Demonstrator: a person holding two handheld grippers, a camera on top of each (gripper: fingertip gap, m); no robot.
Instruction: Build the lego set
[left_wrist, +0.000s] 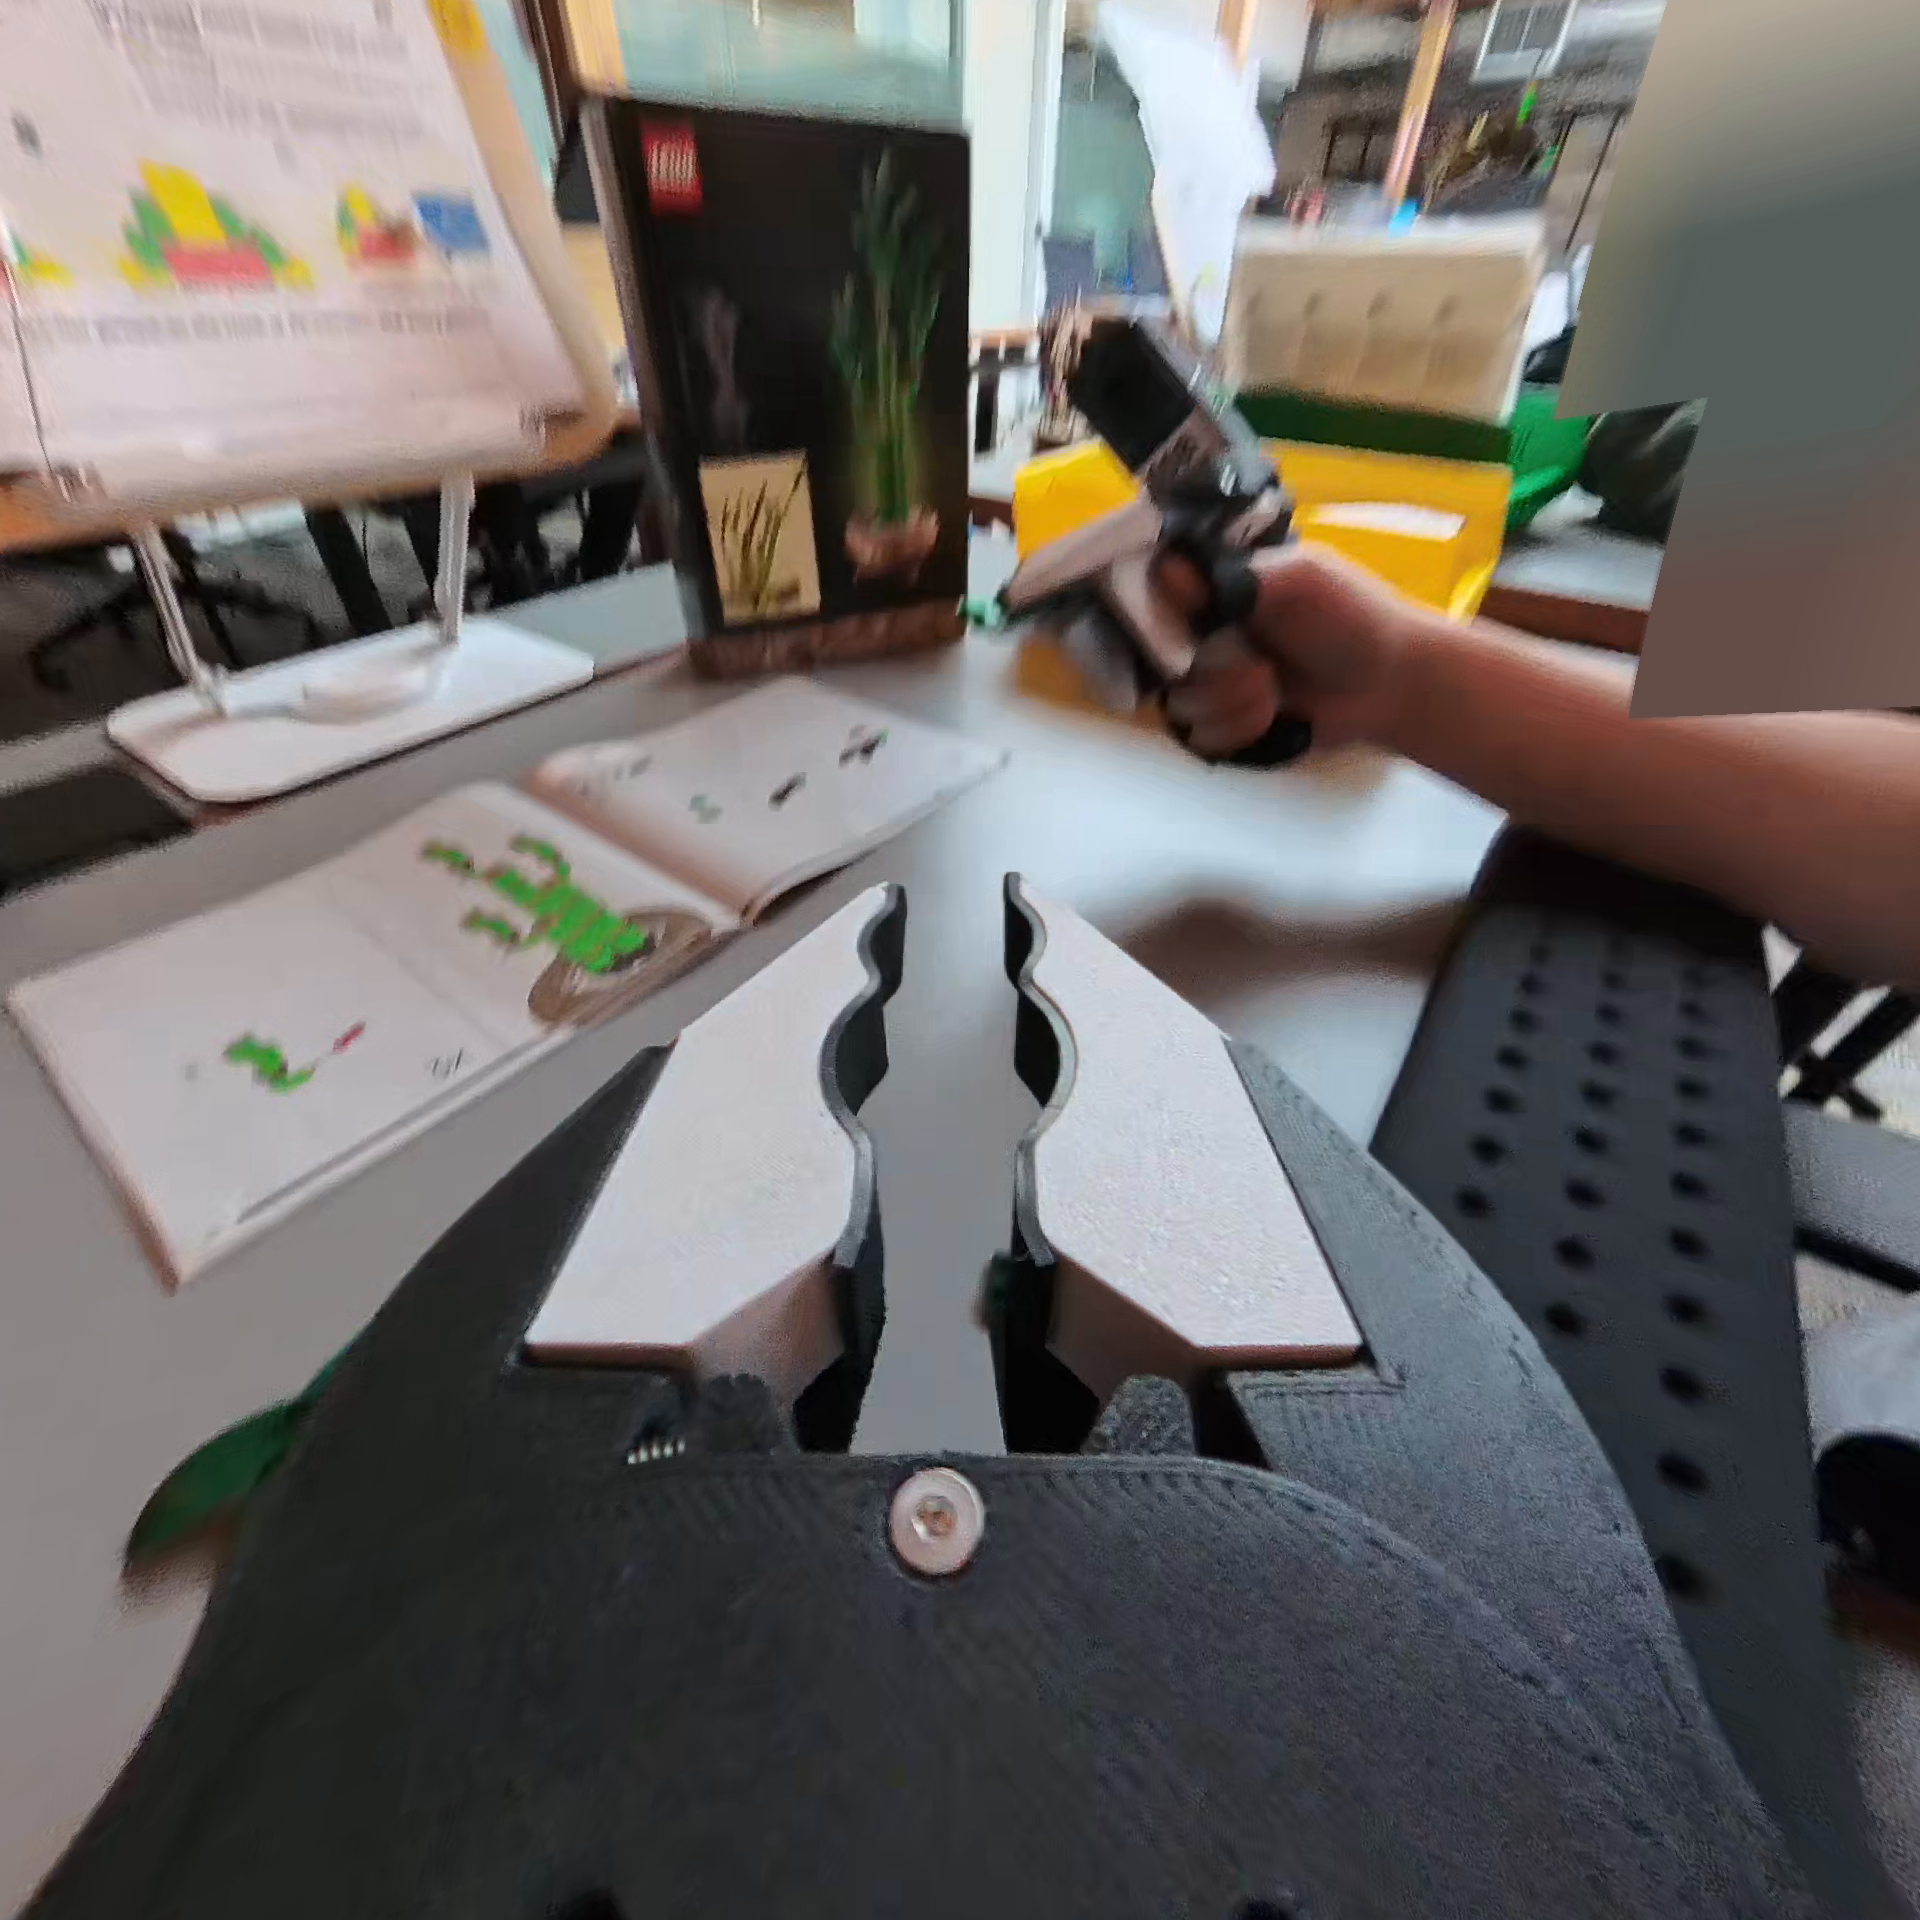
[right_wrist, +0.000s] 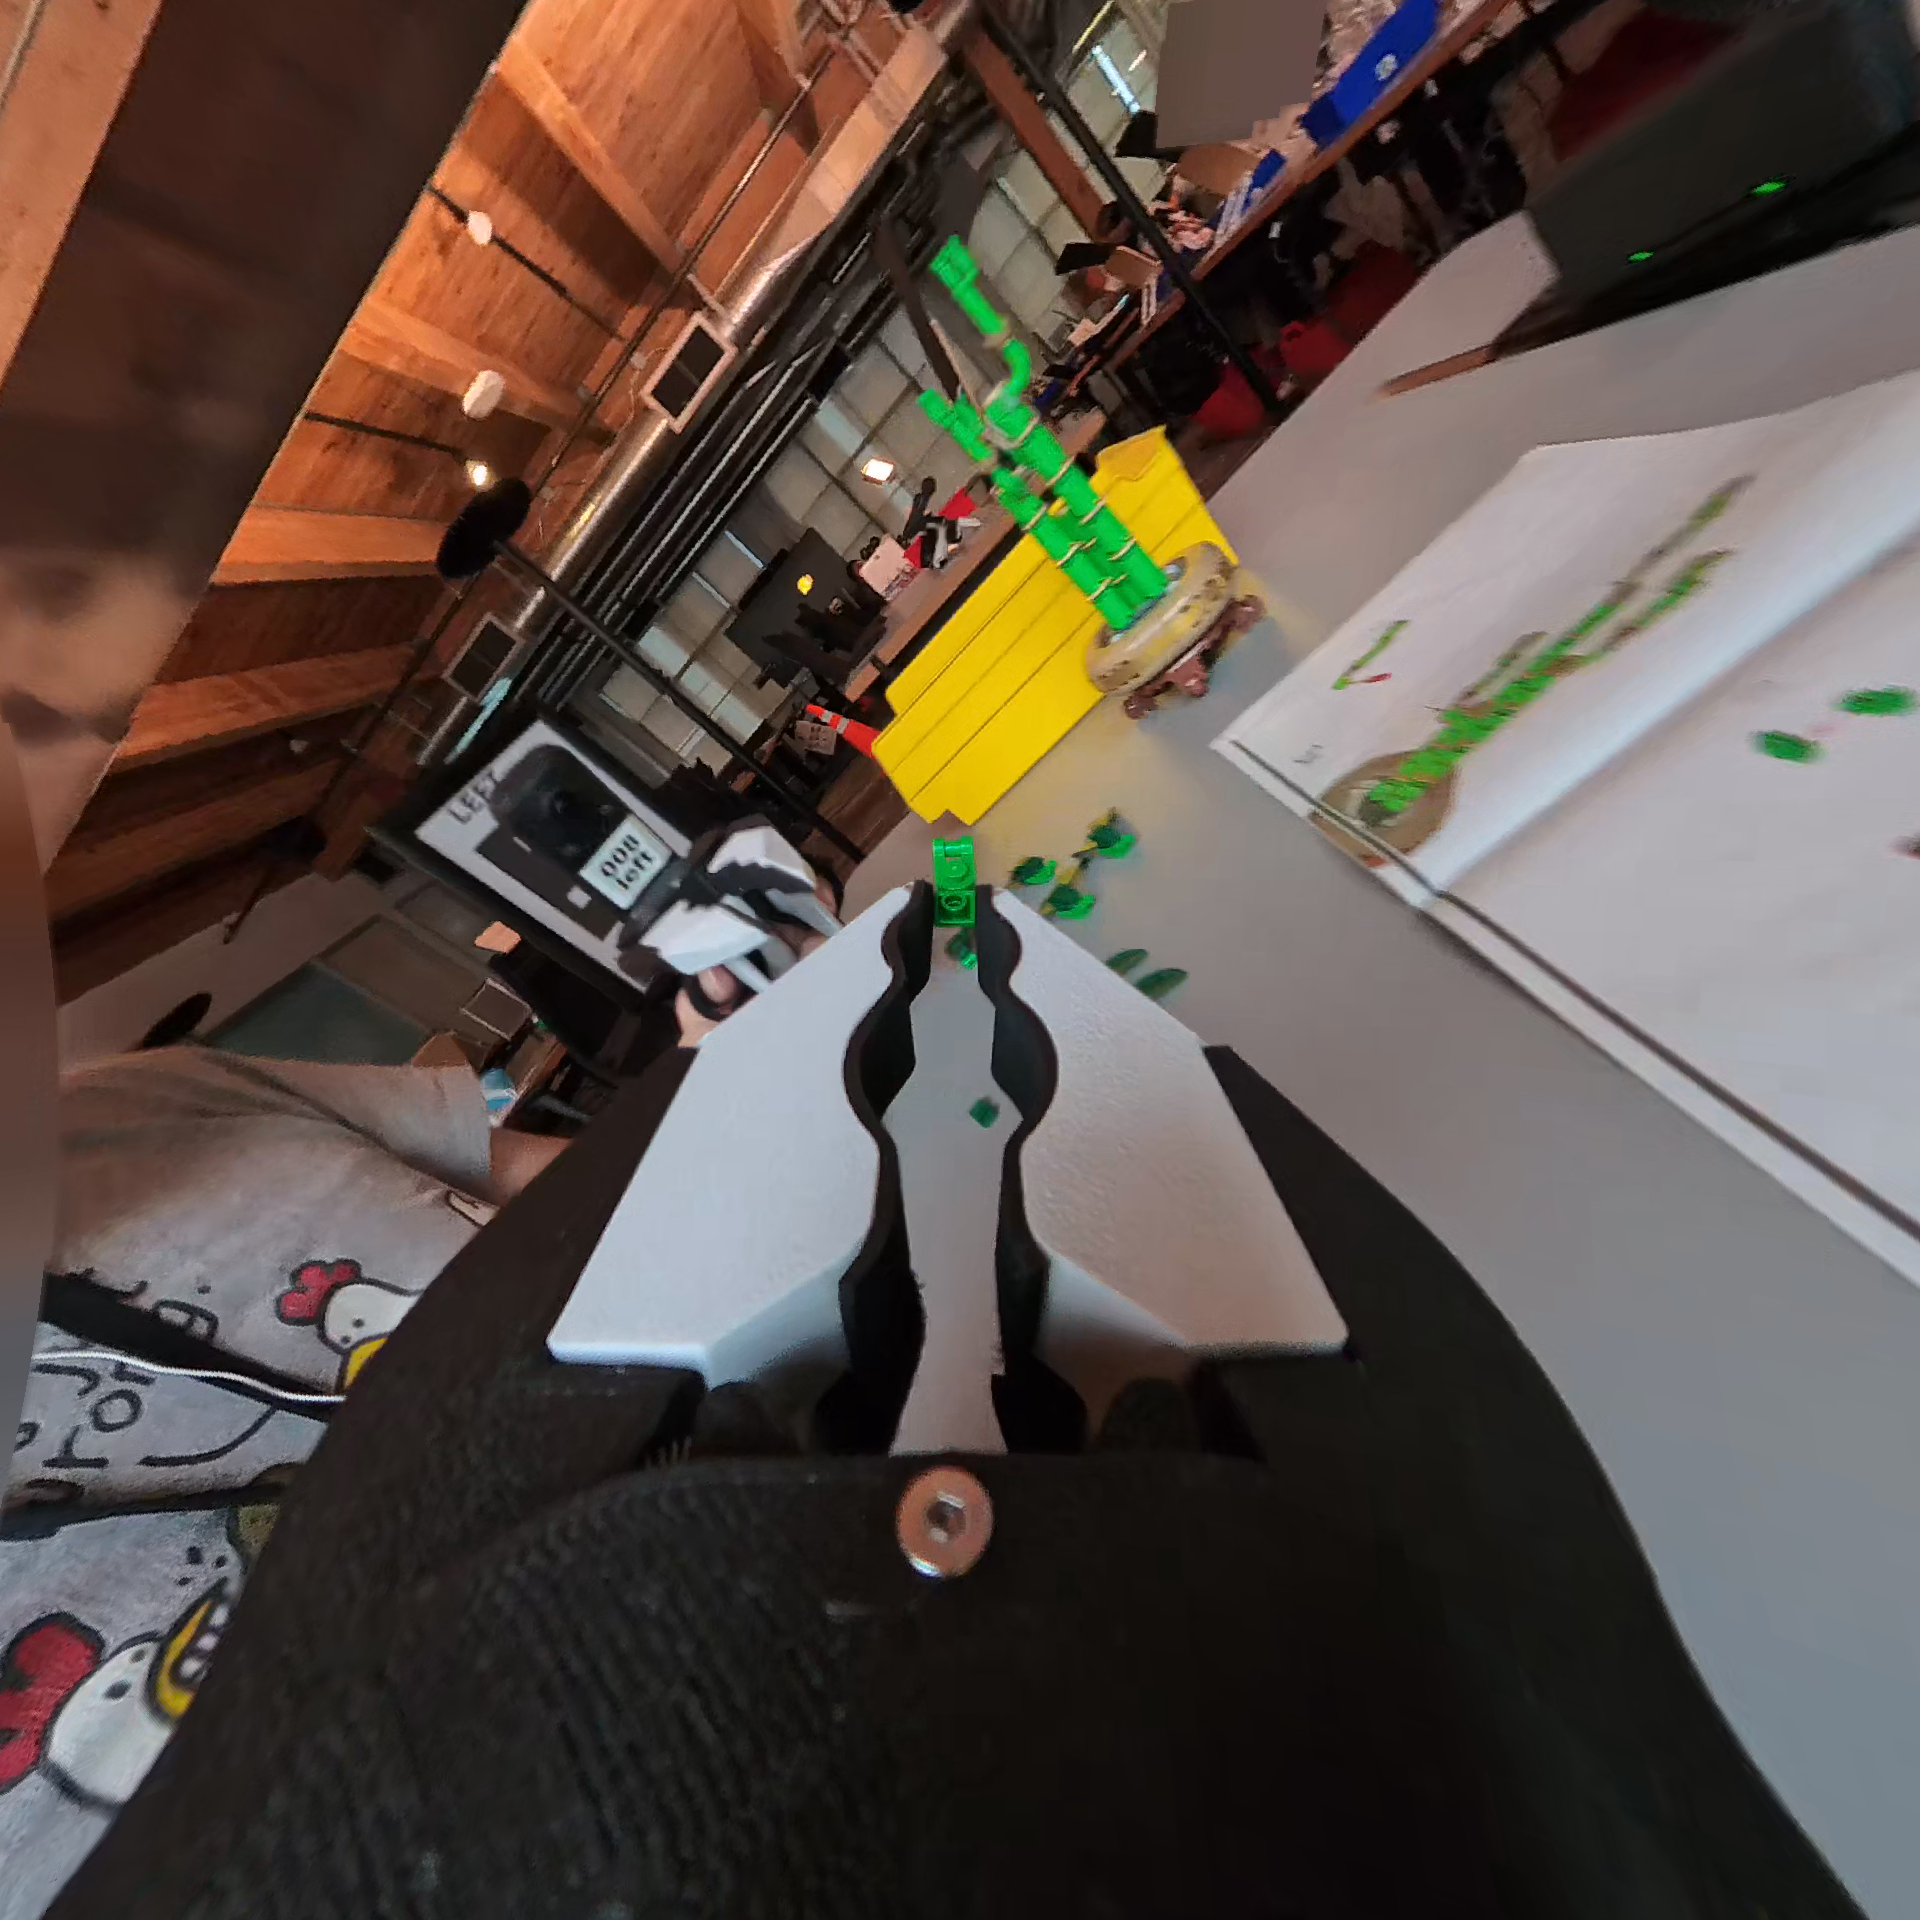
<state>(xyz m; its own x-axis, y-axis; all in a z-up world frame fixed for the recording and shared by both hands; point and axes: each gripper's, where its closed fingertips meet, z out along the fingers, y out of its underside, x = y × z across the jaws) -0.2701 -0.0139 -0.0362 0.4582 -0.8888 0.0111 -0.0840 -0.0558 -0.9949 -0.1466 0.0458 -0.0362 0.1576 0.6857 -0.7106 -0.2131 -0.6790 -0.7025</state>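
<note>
Our left tongs (left_wrist: 954, 904) point forward and slightly down, level in roll, their pale fingers (left_wrist: 727, 1132) parted with an empty gap between them; seen from the right wrist view, they sit off to the left (right_wrist: 727, 909), gripped from below by our left hand (right_wrist: 712, 987). Our right tongs (right_wrist: 952, 914) are rolled steeply to one side, tips pinched on a small green brick (right_wrist: 954, 883) that juts past them. From the left wrist view, our right hand (left_wrist: 1278, 655) wraps the handle of those tongs (left_wrist: 1013, 603), bare forearm (left_wrist: 1662, 769) reaching in from the right.
</note>
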